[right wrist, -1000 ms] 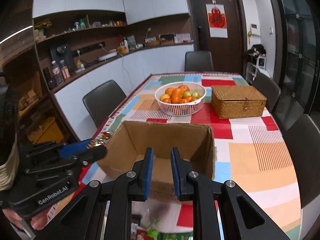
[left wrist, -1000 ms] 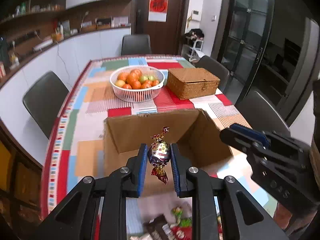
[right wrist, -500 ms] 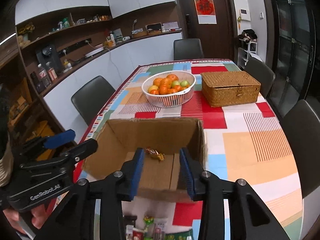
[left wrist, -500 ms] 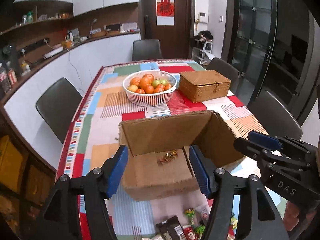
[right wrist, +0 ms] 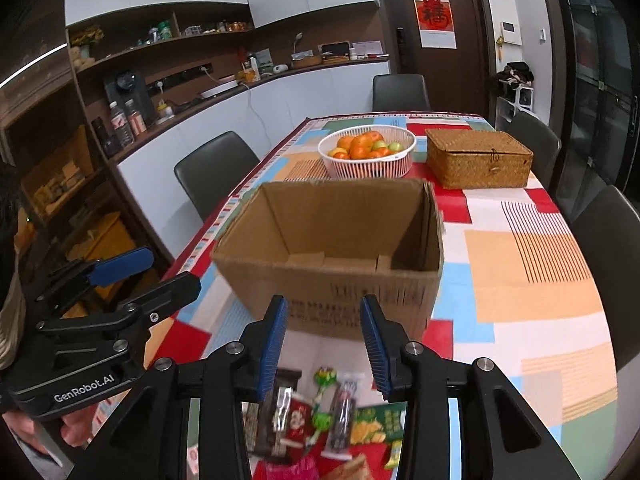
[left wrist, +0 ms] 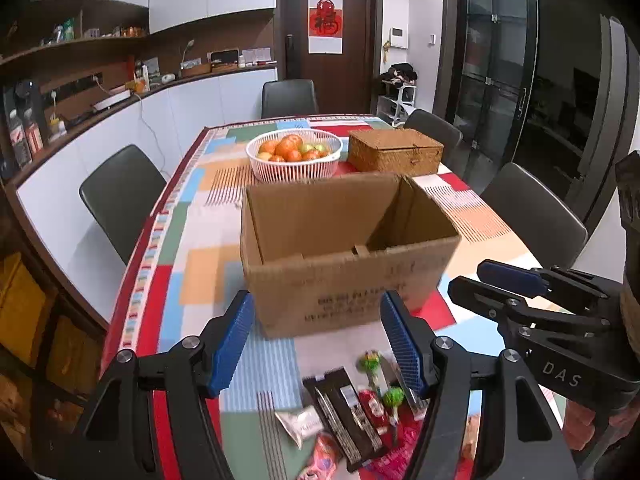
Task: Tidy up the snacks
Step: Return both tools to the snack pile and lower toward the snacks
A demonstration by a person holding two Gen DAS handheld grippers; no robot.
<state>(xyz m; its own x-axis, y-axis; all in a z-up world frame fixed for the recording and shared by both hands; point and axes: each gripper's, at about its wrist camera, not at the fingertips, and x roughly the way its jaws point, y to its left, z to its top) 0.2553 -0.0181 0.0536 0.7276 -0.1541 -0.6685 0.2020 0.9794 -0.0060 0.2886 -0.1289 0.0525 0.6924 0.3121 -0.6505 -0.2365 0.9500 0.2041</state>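
While both grippers are hanging over the near edge of the table [left wrist: 192, 264], the work is sitting between one drop and the next pick. The left gripper [left wrist: 320, 344] is standing with its fingers spread wide and nothing between them, its jaws having just been opening; the right gripper [right wrist: 324, 344] is parted more narrowly, also having just been opening, and is likewise carrying nothing. Neither is touching a snack.

The cardboard box [left wrist: 344, 256] is sitting open-topped just beyond the fingertips, in front of the white fruit basket [left wrist: 294, 152] and the wicker box [left wrist: 394, 150]. Its floor is hidden from this low angle, so what is lying inside cannot be told.

The loose snacks [right wrist: 316, 416] are lying in a jumbled heap on the table just below the fingers, on the near side of the box: dark bars, a red packet, a green packet, and green lollipops [left wrist: 374, 364].

Judging from this, the next move is calling for one gripper to tip down over the heap, single out a top piece that is not pinned under its neighbours, and close across its narrow side.
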